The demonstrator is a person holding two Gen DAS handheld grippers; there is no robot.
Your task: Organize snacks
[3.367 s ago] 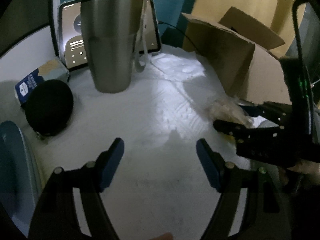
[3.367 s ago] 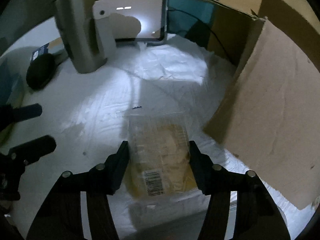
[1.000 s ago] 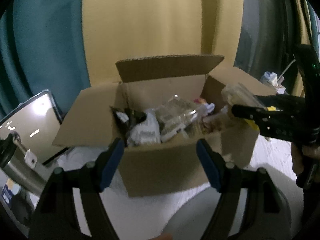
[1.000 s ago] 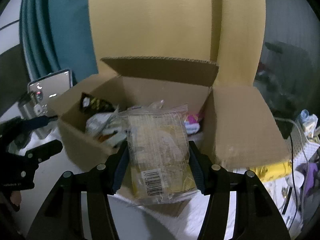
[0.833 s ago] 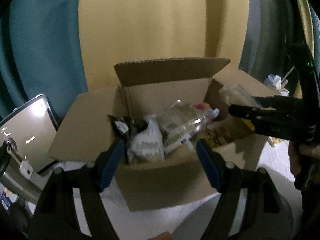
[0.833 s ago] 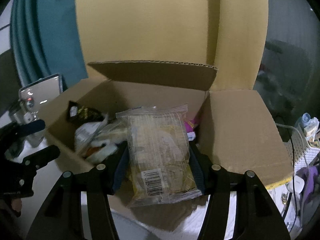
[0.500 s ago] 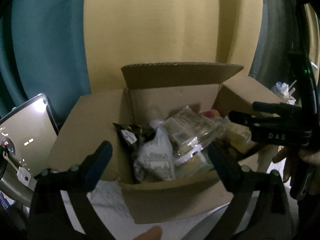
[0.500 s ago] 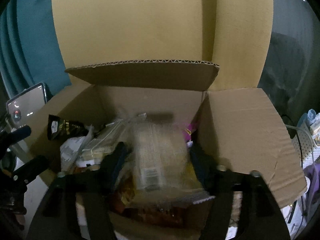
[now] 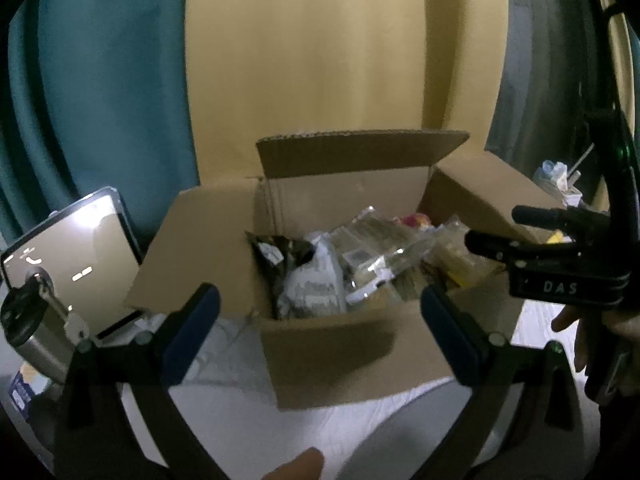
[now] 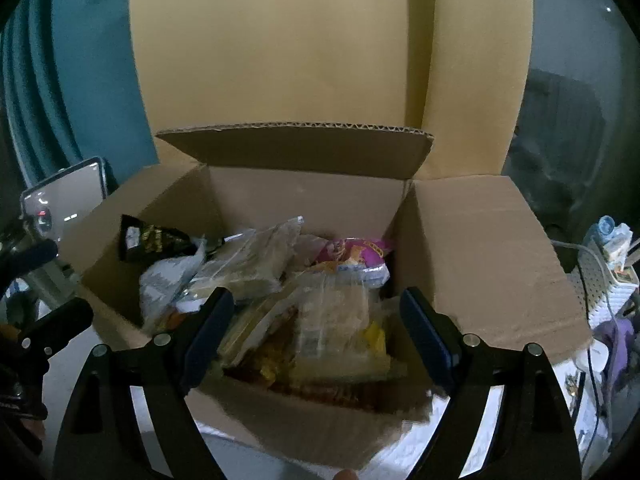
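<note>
While my right claw [image 10: 316,328] stood released and empty, the clear packet [image 10: 340,332] lay just beyond it in the box [image 10: 472,248], long axis pointing away.

Left gripper [image 9: 320,332] jaws opening, empty; right gripper [image 10: 318,336] jaws wide, empty

Brown cardboard box [image 10: 472,248] w/ a purple-and-yellow packet [image 10: 356,254], black pouch w/ gold print [image 10: 150,240] and clear wrappers [image 10: 336,332] over yellowish snacks. Teal curtain [image 10: 60,80], tan panel [image 10: 320,40] behind; white tablecloth [image 9: 248,412], black grippers w/ blue pads [image 10: 208,332].
</note>
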